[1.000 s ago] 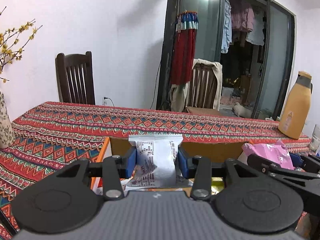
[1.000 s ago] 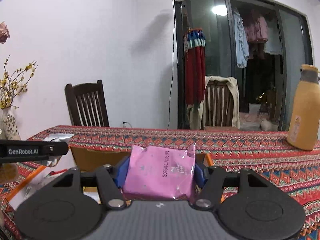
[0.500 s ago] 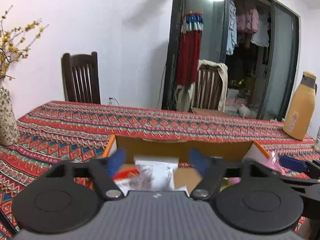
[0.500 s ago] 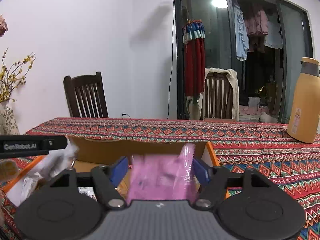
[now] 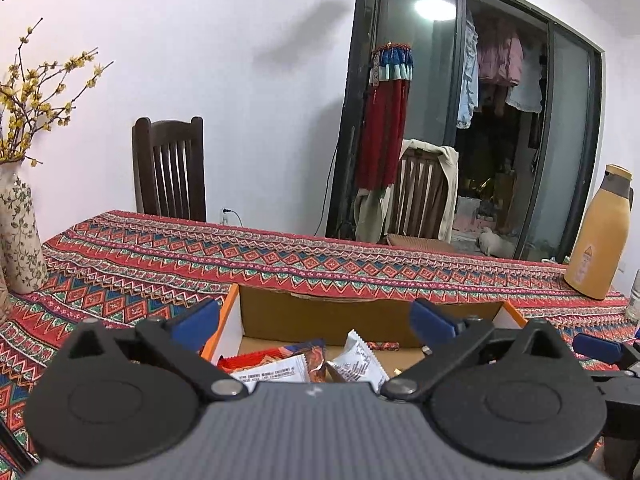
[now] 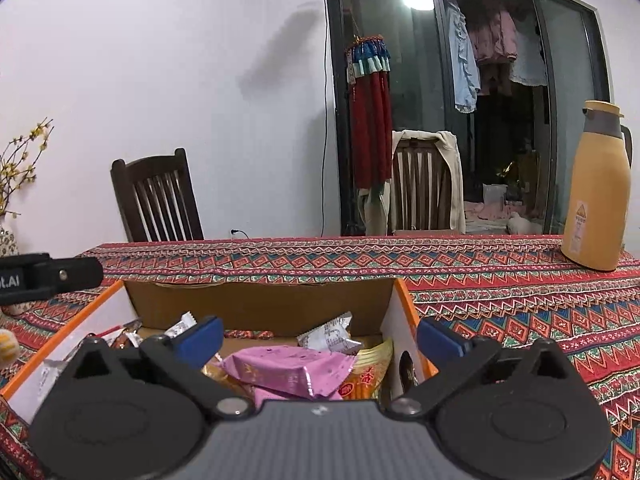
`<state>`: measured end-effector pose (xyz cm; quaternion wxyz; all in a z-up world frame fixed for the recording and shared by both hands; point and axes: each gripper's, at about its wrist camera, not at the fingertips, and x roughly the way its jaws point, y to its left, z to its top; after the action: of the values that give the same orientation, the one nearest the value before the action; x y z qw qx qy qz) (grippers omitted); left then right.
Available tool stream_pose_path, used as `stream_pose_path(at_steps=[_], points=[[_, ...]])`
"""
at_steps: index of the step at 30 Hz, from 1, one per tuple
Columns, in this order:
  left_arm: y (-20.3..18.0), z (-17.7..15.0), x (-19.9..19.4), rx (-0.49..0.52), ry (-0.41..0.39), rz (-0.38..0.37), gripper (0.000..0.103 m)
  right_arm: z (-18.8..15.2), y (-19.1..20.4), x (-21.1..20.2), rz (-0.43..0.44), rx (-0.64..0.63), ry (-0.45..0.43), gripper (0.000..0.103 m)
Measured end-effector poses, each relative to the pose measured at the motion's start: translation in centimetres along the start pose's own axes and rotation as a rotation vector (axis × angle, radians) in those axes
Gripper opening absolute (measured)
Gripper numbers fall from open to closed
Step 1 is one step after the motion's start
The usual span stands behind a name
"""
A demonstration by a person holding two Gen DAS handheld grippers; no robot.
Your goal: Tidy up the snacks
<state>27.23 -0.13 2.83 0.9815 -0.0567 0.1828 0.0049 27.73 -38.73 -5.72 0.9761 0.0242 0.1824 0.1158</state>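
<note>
Pink and white packets now lie loose in the cardboard box, both grippers empty.

Pink snack packet (image 6: 290,372) rests inside the cardboard box (image 6: 260,304) near its right wall, on other wrappers; a second ago the right gripper (image 6: 320,338) clamped it. White snack packet (image 5: 358,362) lies toward the box's middle, released by the left gripper (image 5: 314,320). Both sets of jaws now stand wide apart above the box. Both drops look finished, so the next step is likely fetching more snacks from the patterned tablecloth (image 6: 500,280) around the box.
</note>
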Motion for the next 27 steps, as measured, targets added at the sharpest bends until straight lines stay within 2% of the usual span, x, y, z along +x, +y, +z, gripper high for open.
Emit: stream_pose_path(at_steps=[8,14,27], points=[[-0.6,1.1,-2.8,0.024,-0.056,-0.022,0.103,1.5,0.2,-2.3,-0.009,-0.012,-0.05,0.103],[-0.5,1.3,-5.6,0.03,-0.072,-0.045,0.103,1.6,0.0,-4.4,0.004,-0.002,-0.048,0.103],[0.5,-0.7,-10.7,0.053,-0.034,-0.029,0.103,-0.5,0.6,-10.5,0.017,-0.018,-0.036,0.103]])
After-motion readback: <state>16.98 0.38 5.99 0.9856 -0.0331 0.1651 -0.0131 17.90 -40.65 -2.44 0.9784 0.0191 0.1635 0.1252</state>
